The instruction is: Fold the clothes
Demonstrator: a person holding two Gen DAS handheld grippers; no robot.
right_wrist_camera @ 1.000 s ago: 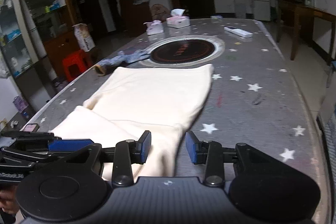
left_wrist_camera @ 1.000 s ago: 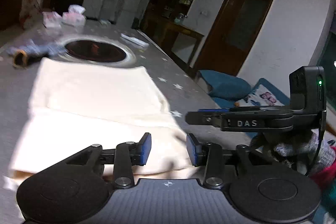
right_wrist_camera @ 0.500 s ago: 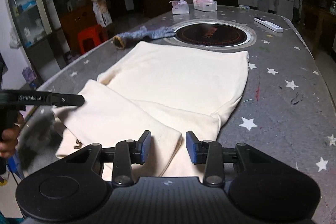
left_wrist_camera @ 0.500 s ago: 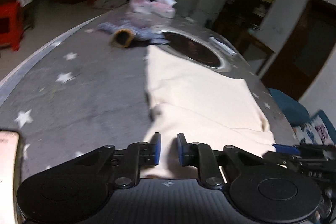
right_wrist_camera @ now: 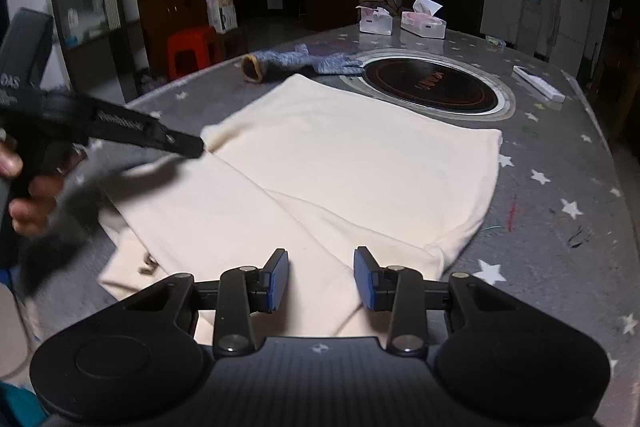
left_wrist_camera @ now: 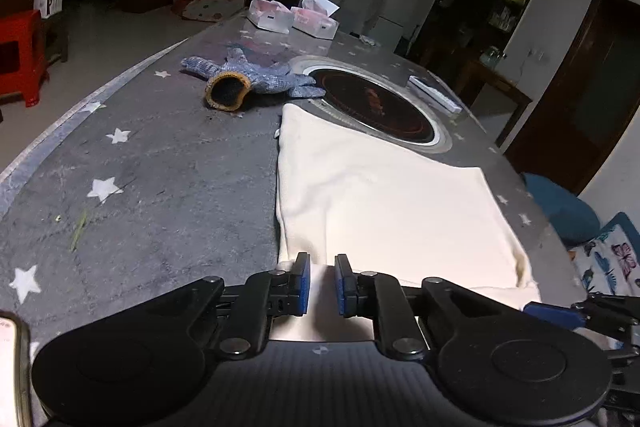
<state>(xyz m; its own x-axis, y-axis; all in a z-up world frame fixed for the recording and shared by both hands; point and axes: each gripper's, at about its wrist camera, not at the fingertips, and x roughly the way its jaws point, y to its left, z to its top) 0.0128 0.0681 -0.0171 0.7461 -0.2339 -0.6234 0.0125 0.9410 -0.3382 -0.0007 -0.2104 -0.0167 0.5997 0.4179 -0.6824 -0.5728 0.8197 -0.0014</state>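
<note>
A cream garment (left_wrist_camera: 380,195) lies flat and partly folded on the grey star-patterned table (left_wrist_camera: 180,187). My left gripper (left_wrist_camera: 322,281) sits at the garment's near left edge, its jaws drawn narrow with a fold of cream cloth pinched between the blue pads. In the right wrist view the left gripper (right_wrist_camera: 196,147) meets the cloth (right_wrist_camera: 340,155) where the edge bunches up slightly. My right gripper (right_wrist_camera: 321,277) hovers open over the near right part of the garment and grips nothing. The right gripper (left_wrist_camera: 552,311) also shows at the left wrist view's lower right.
A blue knit glove (left_wrist_camera: 248,79) with an orange cuff lies beyond the garment, beside a round black hob (left_wrist_camera: 372,103) set in the table. Two tissue boxes (left_wrist_camera: 292,19) and a white remote (left_wrist_camera: 434,95) lie farther back. A phone (left_wrist_camera: 12,367) lies near left, and a red stool (left_wrist_camera: 20,55) stands on the floor.
The left gripper's jaws went from wide apart to narrow, and it swung from the garment's right side to its left edge. The right gripper kept the same opening and shifted a little.
</note>
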